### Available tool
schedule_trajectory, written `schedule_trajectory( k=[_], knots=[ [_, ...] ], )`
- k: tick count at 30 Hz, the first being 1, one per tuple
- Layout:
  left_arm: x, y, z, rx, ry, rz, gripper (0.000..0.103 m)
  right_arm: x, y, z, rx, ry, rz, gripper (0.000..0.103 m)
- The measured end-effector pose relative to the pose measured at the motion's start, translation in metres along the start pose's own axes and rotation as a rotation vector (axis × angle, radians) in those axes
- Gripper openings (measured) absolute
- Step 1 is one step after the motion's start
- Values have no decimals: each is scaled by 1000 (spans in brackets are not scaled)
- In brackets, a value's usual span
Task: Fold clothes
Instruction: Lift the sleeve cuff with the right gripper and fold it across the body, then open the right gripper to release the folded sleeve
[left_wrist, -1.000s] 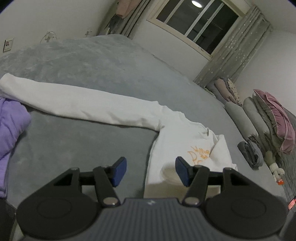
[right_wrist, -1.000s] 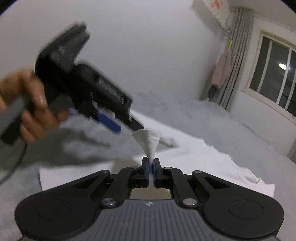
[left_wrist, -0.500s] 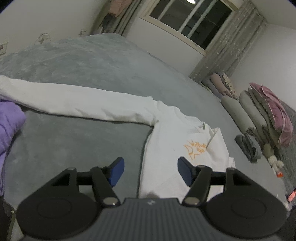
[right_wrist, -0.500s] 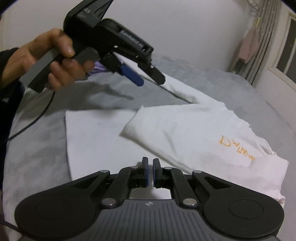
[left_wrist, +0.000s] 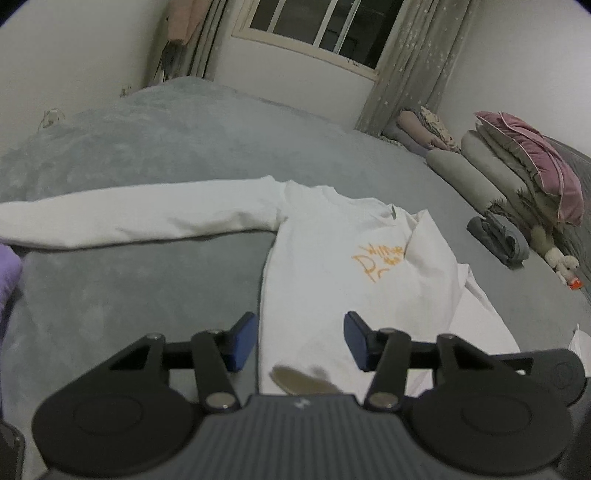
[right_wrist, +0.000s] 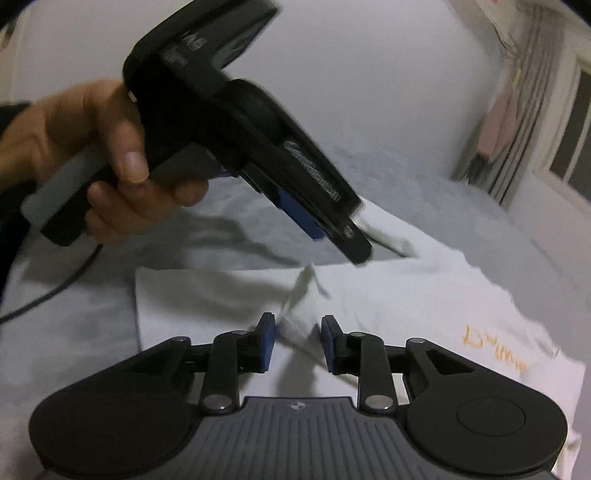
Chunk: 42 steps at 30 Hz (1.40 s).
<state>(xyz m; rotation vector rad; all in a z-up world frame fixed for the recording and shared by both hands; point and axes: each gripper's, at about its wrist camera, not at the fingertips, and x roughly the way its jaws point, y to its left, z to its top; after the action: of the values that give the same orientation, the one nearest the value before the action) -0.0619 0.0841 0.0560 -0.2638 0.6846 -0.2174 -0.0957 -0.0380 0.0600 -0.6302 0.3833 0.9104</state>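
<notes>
grey bed cover (left_wrist: 155, 155) seen under a dark window (left_wrist: 321, 26), pillows (left_wrist: 517, 173) stacked by the wall. white sweatshirt (left_wrist: 332, 273) laid flat, one sleeve stretched out. left claw (left_wrist: 297, 341) half open and just narrowed, hem below, nothing gripped. right claw (right_wrist: 297, 345) just opened, a fold of cloth loose between the pads.

One white sweatshirt (left_wrist: 332, 280), two hand-held grippers (left_wrist: 299, 341) (right_wrist: 297, 343), one pink pillow (left_wrist: 535, 162).

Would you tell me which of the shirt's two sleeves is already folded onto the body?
The far-side sleeve, lying across the orange print on the white shirt; the other sleeve stretches straight out over the grey bedcover.
</notes>
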Motion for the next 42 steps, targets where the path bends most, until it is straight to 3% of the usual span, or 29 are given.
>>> schedule_trajectory(
  k=[3,8,13,18,20,22,23,26,29,31,37,42],
  knots=[
    [-2,2,0,0,-5,19,48,5,0,2,-13,21,5,15],
    [-6,2,0,12,-18,21,48,-24,-10,7,15,-20,46,15],
    [-6,-6,-3,56,-20,28,48,-10,-5,-7,-12,70,91,15],
    [-3,-7,-1,60,-10,30,48,-35,-44,-8,167,-28,169,31],
    [0,-8,1,61,-8,28,48,-48,-80,-20,321,-71,86,43],
    [4,-11,3,63,-5,25,49,-55,-120,-40,507,-64,-49,46],
    [8,-13,4,66,-1,24,49,-56,-141,-53,607,-43,-121,46],
    [23,-19,7,80,17,20,49,-51,-184,-86,746,32,-290,42],
    [35,-24,6,101,37,22,49,-45,-214,-109,859,32,-359,37],
    [41,-25,4,118,50,31,50,-48,-231,-124,914,19,-374,37],
    [43,-24,3,132,56,30,51,-24,-254,-136,913,47,-374,35],
    [47,-25,1,153,58,52,51,-35,-264,-155,1067,12,-297,15]
  ],
)
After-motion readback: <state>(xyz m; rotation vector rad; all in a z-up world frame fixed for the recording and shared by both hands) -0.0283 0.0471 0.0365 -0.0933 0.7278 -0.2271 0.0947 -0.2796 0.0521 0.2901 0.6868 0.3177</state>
